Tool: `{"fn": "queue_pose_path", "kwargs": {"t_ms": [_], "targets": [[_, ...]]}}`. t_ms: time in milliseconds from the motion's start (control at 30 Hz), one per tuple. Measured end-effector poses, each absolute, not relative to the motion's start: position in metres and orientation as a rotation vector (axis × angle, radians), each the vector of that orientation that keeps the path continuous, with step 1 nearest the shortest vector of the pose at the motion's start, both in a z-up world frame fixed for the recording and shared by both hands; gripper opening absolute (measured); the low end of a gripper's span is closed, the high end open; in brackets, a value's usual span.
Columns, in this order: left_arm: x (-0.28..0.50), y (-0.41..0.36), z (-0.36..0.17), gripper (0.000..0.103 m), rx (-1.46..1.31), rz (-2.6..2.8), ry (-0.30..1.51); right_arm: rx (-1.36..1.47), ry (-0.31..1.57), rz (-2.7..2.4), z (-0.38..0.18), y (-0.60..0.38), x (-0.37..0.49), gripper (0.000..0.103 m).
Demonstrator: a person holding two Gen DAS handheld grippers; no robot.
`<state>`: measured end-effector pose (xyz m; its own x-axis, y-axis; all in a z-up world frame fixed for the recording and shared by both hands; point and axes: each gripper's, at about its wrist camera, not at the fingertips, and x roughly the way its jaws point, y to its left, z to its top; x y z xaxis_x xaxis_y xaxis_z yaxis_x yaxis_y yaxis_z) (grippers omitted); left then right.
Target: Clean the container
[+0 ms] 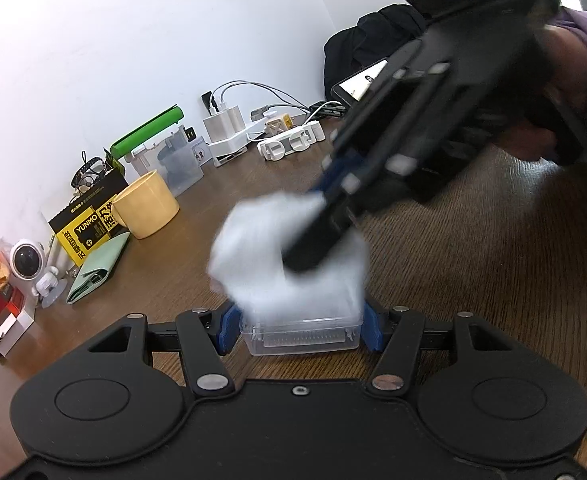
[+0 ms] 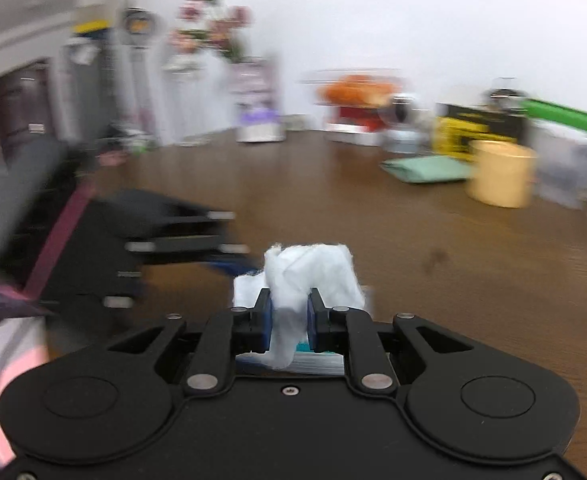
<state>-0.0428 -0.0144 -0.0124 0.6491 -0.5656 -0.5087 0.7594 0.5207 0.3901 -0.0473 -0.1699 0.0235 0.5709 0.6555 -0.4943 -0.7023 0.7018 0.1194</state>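
A small clear plastic container (image 1: 301, 336) sits on the brown table, clamped between the blue pads of my left gripper (image 1: 299, 330). My right gripper (image 1: 313, 248) comes in from the upper right, blurred by motion, and presses a crumpled white tissue (image 1: 261, 268) down into the container's top. In the right wrist view the right gripper (image 2: 289, 316) is shut on the white tissue (image 2: 313, 272), which bulges ahead of the fingers. The left gripper (image 2: 197, 240) shows blurred at the left. The container's inside is hidden by the tissue.
A yellow mug (image 1: 147, 204), a yellow-black box (image 1: 89, 220), a green pouch (image 1: 97, 268), a toy robot (image 1: 29, 268), a clear bin with a green lid (image 1: 161, 152) and chargers with cables (image 1: 229, 128) line the wall. A phone (image 1: 357, 84) lies at back right.
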Motion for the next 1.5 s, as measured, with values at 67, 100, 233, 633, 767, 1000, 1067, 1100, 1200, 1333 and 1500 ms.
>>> {"fn": "queue_pose_path", "kwargs": {"t_ms": [67, 100, 233, 633, 767, 1000, 1067, 1100, 1200, 1333, 1500], "targets": [[-0.043, -0.014, -0.012, 0.058, 0.632, -0.812, 0.338, -0.086, 0.548, 0.839, 0.021, -0.166, -0.053, 0.018], [-0.042, -0.015, -0.012, 0.058, 0.632, -0.811, 0.339, -0.083, 0.551, 0.828, 0.021, -0.169, -0.053, 0.018], [-0.040, -0.015, -0.012, 0.058, 0.628, -0.810, 0.342, -0.071, 0.554, 0.805, 0.020, -0.175, -0.050, 0.018], [-0.041, -0.015, -0.012, 0.058, 0.635, -0.806, 0.336, -0.078, 0.548, 0.802, 0.019, -0.173, -0.053, 0.018], [-0.041, -0.016, -0.012, 0.058, 0.638, -0.805, 0.334, -0.059, 0.556, 0.696, 0.017, -0.194, -0.046, 0.018], [-0.043, -0.017, -0.013, 0.058, 0.646, -0.800, 0.327, -0.065, 0.522, 0.719, 0.024, -0.179, -0.035, 0.018], [-0.042, -0.016, -0.013, 0.058, 0.644, -0.801, 0.329, -0.084, 0.525, 0.778, 0.023, -0.167, -0.040, 0.018], [-0.042, -0.016, -0.013, 0.058, 0.644, -0.801, 0.329, -0.088, 0.529, 0.786, 0.022, -0.166, -0.044, 0.018], [-0.042, -0.016, -0.013, 0.058, 0.643, -0.801, 0.330, -0.081, 0.538, 0.768, 0.017, -0.172, -0.049, 0.018], [-0.042, -0.016, -0.013, 0.057, 0.642, -0.802, 0.331, -0.046, 0.543, 0.659, 0.014, -0.192, -0.037, 0.018], [-0.045, -0.017, -0.014, 0.058, 0.645, -0.800, 0.328, -0.049, 0.525, 0.716, 0.017, -0.178, -0.035, 0.018]]}}
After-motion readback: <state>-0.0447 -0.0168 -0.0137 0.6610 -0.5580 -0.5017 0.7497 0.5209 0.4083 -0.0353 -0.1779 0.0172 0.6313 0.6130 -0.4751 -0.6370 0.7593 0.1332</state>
